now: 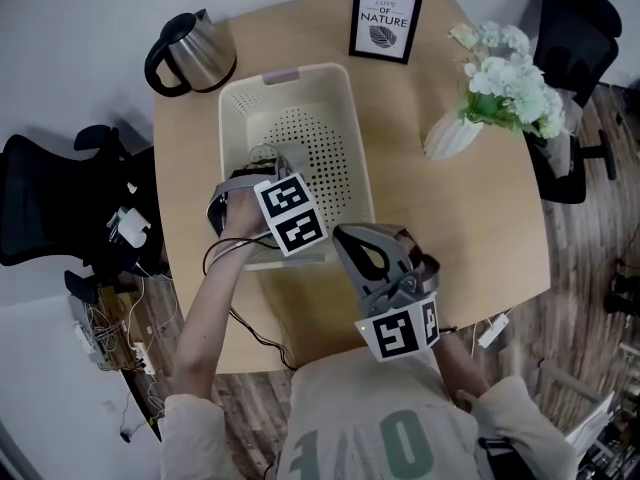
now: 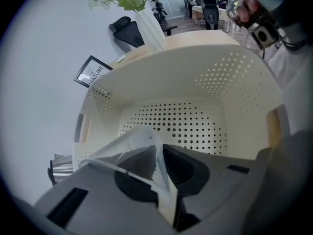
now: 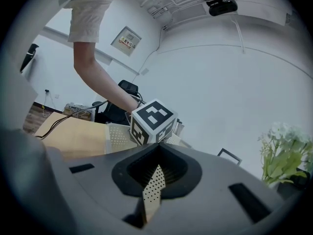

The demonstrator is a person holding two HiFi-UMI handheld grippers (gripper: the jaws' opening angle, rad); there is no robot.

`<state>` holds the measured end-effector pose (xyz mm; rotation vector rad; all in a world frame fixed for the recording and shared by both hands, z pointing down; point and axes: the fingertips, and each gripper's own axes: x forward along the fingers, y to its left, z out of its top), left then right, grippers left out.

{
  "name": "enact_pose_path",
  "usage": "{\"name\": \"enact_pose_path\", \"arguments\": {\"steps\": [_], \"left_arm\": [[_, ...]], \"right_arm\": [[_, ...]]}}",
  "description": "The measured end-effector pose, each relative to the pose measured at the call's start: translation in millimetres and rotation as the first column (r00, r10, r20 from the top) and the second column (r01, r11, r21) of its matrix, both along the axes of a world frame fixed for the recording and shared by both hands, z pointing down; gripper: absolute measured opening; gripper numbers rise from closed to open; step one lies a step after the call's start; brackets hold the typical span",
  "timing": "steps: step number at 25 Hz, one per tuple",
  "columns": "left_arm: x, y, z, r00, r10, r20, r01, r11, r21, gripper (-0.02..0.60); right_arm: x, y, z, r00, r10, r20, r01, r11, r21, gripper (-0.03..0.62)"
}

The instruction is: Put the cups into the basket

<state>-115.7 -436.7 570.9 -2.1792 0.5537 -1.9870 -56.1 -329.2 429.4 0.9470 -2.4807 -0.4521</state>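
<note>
A clear plastic cup (image 2: 128, 146) hangs over the near end of the cream perforated basket (image 1: 335, 103). My left gripper (image 2: 160, 153) is shut on the cup's thin wall, one jaw inside the cup and one outside. From the head view the left gripper (image 1: 268, 160) reaches in over the basket's near rim, and the cup (image 1: 260, 152) shows only faintly at its tip. My right gripper (image 1: 347, 235) is raised beside the basket's near right corner, jaws together with nothing in them. In the right gripper view the right gripper (image 3: 155, 174) looks toward the left gripper's marker cube (image 3: 152, 121).
A steel kettle (image 1: 195, 53) stands on the wooden table (image 1: 470, 218) left of the basket's far end. A framed print (image 1: 385, 23) and a white vase of flowers (image 1: 455, 133) stand at the back right. Office chairs flank the table, and cables trail off its left front edge.
</note>
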Motion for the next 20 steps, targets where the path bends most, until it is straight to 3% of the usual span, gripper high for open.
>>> {"name": "enact_pose_path", "arguments": {"steps": [5, 14, 20], "left_arm": [[0.7, 3.2, 27.9, 0.994, 0.073, 0.084, -0.067, 0.996, -0.066, 0.041], [-0.9, 9.6, 50.1, 0.979, 0.136, 0.152, -0.116, 0.984, -0.134, 0.044], [3.3, 5.1, 58.2, 0.968, 0.169, 0.187, -0.148, 0.981, -0.121, 0.048]], "right_arm": [[2.6, -1.8, 9.1, 1.000, -0.011, -0.021, 0.011, 1.000, -0.008, -0.002], [6.6, -6.1, 17.3, 1.000, -0.002, -0.030, 0.001, 1.000, -0.024, -0.002], [7.4, -0.3, 25.0, 0.999, -0.007, -0.035, 0.005, 0.999, -0.053, -0.002]]}}
